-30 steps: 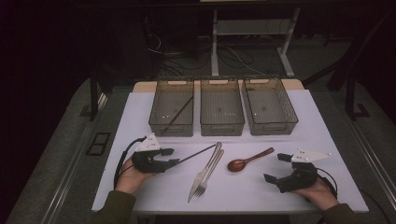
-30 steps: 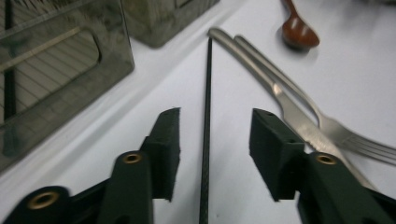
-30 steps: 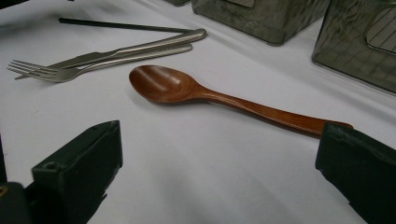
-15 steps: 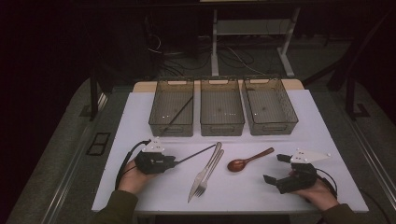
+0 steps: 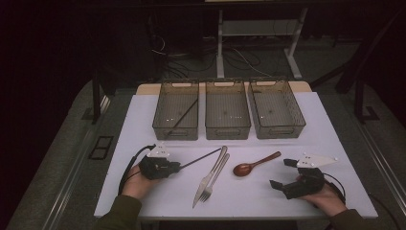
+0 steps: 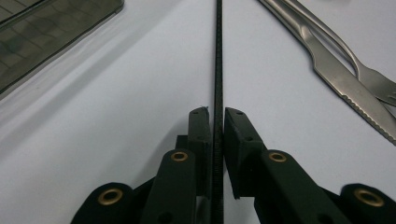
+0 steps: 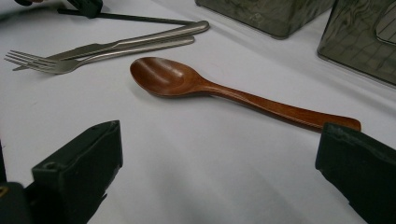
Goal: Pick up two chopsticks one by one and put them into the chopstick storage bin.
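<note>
**Q:** While the person's hands are resting at the near edge of the table [image 5: 143, 124], what is each gripper doing?

**A:** Nearest the person, the left gripper [image 5: 178, 166] is clamping its fingers [image 6: 201, 135] on a thin black chopstick [image 6: 217, 70]. That stick is sitting in the narrow slot between the fingers and running straight ahead, low over the white surface, probably gripped near one end so it can be carried lengthwise. The right gripper [image 5: 281, 174] is waiting with its fingers [image 7: 79, 163] spread wide, grasping nothing.

**Q:** What is lying beyond them?

**A:** Just past the open right fingers, a wooden spoon [image 7: 224, 91] is lying flat, bowl toward the middle. Beside it, a knife [image 5: 209, 176] and fork [image 5: 214, 179] are lying together, near the chopstick's far tip.

**Q:** And farthest away?

**A:** Three smoky plastic bins are standing side by side, likely for sorting. The left bin [image 5: 176, 110] is already holding another dark stick, so the chopstick is probably heading there.
</note>
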`<move>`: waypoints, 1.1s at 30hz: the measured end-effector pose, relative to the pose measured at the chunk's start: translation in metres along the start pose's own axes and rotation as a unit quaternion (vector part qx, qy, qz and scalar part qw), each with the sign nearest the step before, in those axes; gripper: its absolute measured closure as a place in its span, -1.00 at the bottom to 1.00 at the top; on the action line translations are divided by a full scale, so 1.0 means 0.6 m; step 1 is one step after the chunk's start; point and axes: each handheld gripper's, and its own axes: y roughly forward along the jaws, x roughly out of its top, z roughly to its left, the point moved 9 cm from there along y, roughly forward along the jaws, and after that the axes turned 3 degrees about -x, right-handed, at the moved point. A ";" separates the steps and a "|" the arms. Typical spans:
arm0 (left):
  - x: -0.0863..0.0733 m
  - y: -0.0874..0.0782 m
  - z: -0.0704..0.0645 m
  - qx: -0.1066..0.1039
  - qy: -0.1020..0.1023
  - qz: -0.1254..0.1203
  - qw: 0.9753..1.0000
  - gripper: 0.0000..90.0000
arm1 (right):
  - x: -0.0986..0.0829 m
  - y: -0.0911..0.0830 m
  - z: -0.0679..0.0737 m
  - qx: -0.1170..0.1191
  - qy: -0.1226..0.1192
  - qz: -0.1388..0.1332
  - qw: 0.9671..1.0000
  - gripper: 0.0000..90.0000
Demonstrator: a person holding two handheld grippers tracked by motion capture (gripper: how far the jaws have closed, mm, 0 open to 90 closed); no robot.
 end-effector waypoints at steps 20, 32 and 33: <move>0.002 -0.002 0.001 0.004 -0.003 -0.001 1.000 0.88 | -0.001 0.001 0.001 0.001 -0.003 0.003 1.000 -1.00; 0.027 -0.036 -0.003 0.012 -0.007 -0.027 1.000 0.88 | -0.001 0.000 0.000 0.000 -0.003 0.003 1.000 -1.00; 0.029 -0.038 -0.004 0.012 -0.011 -0.029 0.999 0.88 | -0.001 0.000 0.000 0.000 -0.003 0.003 1.000 -1.00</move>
